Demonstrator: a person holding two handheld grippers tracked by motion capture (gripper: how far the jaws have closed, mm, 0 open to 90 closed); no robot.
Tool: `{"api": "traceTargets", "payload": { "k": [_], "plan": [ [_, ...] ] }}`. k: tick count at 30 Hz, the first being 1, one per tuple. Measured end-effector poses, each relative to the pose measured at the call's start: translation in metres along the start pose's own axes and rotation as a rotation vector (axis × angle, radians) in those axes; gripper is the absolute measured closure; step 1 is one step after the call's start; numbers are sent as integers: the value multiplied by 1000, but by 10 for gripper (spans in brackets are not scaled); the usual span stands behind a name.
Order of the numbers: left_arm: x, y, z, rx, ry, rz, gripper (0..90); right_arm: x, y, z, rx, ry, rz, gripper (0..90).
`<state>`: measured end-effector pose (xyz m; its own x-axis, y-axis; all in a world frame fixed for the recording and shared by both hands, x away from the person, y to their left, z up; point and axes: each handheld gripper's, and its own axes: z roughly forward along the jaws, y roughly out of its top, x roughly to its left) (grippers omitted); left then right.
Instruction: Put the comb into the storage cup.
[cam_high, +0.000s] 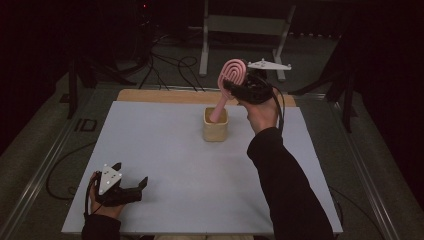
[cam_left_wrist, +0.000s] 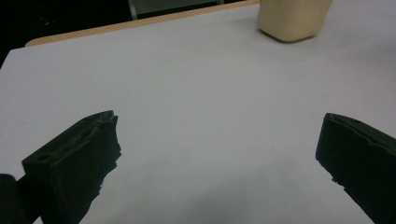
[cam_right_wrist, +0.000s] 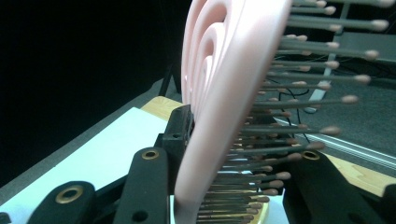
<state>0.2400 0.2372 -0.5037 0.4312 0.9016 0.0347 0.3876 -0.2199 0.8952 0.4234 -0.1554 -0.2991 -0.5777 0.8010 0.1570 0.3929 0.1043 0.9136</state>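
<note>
A pink hairbrush (cam_high: 231, 80) stands tilted with its handle down inside a cream cup (cam_high: 215, 124) near the table's far middle. My right gripper (cam_high: 239, 88) is shut on the brush just below its looped head, held above the cup. In the right gripper view the pink head (cam_right_wrist: 219, 88) and its bristles fill the space between the black jaws. My left gripper (cam_high: 131, 181) rests open at the table's near left corner, nothing between its fingers (cam_left_wrist: 74, 158). The cream cup (cam_left_wrist: 294, 18) shows far ahead in the left gripper view.
A pale grey mat (cam_high: 165, 165) covers a wooden table (cam_high: 150, 95). Cables (cam_high: 170, 67) and a metal stand (cam_high: 240, 30) lie on the dark floor beyond the far edge. Metal rails (cam_high: 35, 175) run along both sides of the table.
</note>
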Motion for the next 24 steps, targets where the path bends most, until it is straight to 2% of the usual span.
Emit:
{"api": "traceTargets", "payload": {
  "k": [9, 24],
  "plan": [
    [-1, 0, 1, 3, -4, 7, 1, -6, -1, 5, -3, -24, 17, 635],
    [-2, 0, 0, -1, -4, 8, 1, -6, -5, 21, 5, -49, 1, 635]
  ]
}}
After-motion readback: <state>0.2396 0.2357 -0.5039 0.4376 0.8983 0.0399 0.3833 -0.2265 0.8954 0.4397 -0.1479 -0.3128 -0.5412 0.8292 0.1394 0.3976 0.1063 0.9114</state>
